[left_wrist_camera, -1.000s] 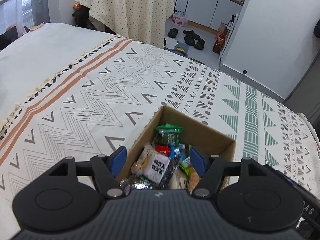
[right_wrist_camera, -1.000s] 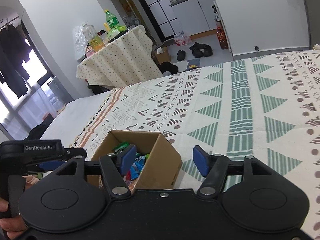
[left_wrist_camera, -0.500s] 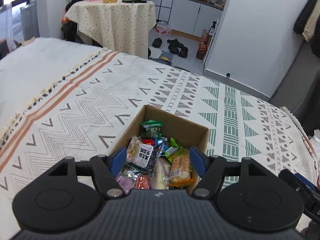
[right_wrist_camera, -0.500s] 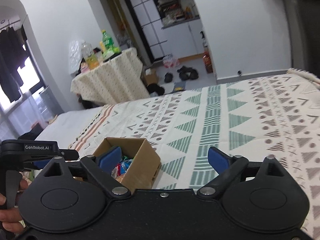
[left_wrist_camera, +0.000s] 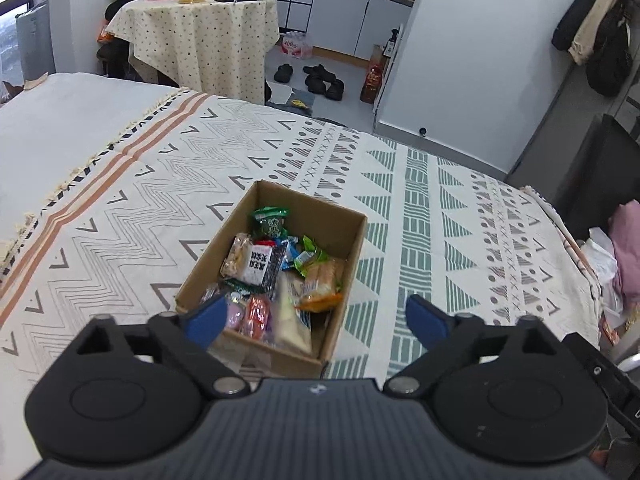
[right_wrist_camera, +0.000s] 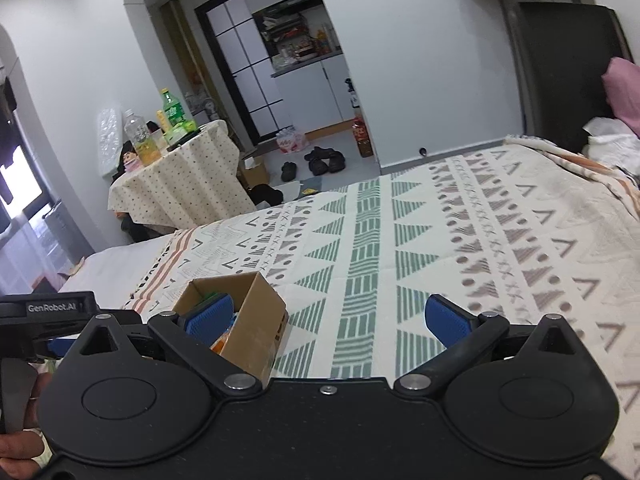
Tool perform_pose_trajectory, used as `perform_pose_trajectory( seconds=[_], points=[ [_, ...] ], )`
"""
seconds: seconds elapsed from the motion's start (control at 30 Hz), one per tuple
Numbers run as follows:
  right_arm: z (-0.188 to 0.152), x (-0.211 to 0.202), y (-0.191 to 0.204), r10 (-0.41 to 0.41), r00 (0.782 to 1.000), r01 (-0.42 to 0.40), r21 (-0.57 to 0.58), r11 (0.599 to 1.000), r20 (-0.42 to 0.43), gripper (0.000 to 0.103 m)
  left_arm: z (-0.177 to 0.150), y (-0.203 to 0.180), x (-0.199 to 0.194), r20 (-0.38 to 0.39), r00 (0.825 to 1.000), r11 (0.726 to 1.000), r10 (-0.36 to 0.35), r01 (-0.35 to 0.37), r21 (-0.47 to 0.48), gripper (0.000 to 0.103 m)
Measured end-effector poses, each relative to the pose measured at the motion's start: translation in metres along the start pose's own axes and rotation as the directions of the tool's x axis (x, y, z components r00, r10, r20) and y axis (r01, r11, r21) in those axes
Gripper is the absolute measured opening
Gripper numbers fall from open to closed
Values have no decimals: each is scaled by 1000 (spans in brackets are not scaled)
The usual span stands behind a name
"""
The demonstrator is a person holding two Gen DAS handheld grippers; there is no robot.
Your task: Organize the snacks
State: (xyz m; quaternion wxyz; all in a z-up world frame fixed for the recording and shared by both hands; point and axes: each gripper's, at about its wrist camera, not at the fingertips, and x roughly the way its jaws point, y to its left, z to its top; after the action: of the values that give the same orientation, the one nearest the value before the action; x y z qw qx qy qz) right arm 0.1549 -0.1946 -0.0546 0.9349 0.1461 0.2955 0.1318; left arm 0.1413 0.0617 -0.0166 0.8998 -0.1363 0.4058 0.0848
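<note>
Nearest the lens, the left gripper (left_wrist_camera: 316, 318) has just been opening: its blue pads stand far wider apart than a second ago, when they framed only the snack pile, and they press on nothing. The near right corner of the cardboard box (left_wrist_camera: 340, 320) lies below the gap. The right gripper (right_wrist_camera: 328, 320) has likewise just been spreading and is now fully wide, with only patterned cloth between its pads. Both have drawn back and up from the box, which looks smaller and farther off than before. The box sits open on the patterned bedspread (left_wrist_camera: 440, 240), full of snack packets (left_wrist_camera: 280, 268), a green packet (left_wrist_camera: 271, 222) at its far end. Beyond the bed stands a cloth-draped round table (left_wrist_camera: 200, 36), more of it visible now.
</note>
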Motion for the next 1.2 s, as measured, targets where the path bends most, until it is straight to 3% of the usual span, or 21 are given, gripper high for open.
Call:
perform_pose_trajectory(
  seconds=[0.17, 0.67, 0.97, 1.2],
  points=[
    [-5, -22, -3, -7, 1000, 7, 8, 1000, 2, 103, -8, -1, -23, 15, 1000, 1000, -20, 20, 10, 103],
    [-5, -81, 20, -4, 1000, 5, -62, 998, 15, 103, -23, 8, -88, 83, 996, 997, -30, 24, 68, 103],
    [-8, -107, 29, 19, 1000, -19, -66, 998, 4, 103, -34, 26, -113, 113, 992, 996, -47, 39, 74, 103],
    [-12, -123, 36, -8, 1000, 8, -98, 995, 1, 103, -40, 42, -124, 112, 992, 996, -49, 40, 86, 103]
  ],
)
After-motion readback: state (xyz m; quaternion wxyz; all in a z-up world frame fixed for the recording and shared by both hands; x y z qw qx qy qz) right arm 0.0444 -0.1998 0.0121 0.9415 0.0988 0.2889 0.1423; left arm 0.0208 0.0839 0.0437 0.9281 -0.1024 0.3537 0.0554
